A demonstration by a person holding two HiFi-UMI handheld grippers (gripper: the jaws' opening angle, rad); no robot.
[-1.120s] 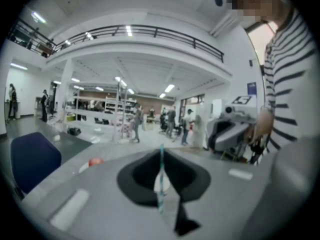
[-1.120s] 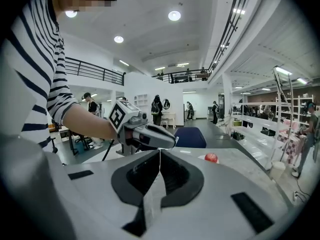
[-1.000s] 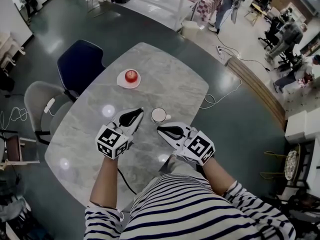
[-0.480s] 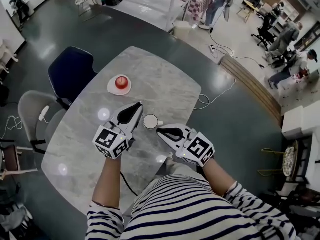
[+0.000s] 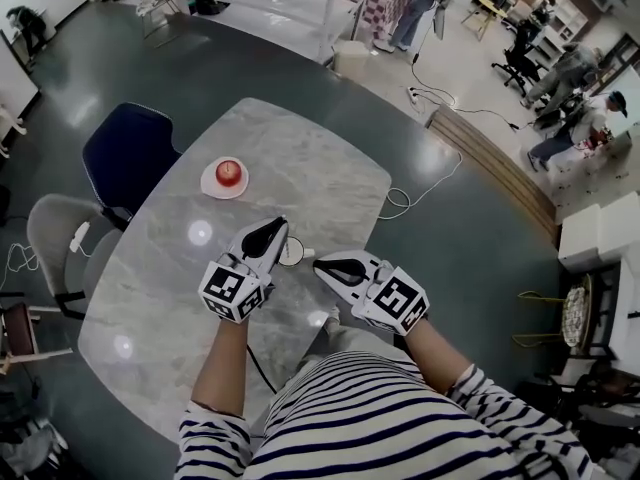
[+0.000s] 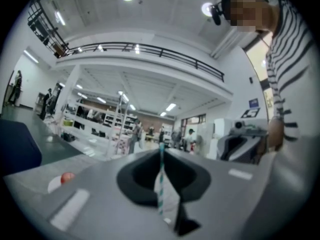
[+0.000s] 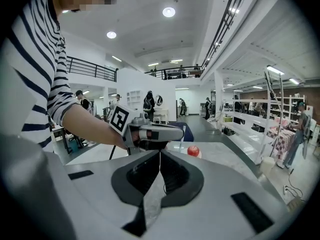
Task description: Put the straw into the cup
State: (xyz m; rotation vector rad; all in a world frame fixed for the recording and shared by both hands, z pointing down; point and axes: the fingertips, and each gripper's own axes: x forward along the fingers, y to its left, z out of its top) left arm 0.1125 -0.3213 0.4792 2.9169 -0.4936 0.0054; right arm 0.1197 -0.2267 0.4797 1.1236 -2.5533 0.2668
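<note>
Striped shirt (image 5: 400, 418), two grey hand-held grippers (image 5: 275, 226) (image 5: 321, 264)

On the table (image 5: 310, 163), cup (image 5: 293, 254) right of plate (image 5: 208, 181).

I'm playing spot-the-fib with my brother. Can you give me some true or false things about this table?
1. The left claw grips a straw. True.
2. The right claw holds the cup. False: the right claw is shut on nothing, and the cup stands on the table.
3. An apple sits on a plate. True.
4. Both chairs are blue. False: one chair is blue and the other is grey.
</note>
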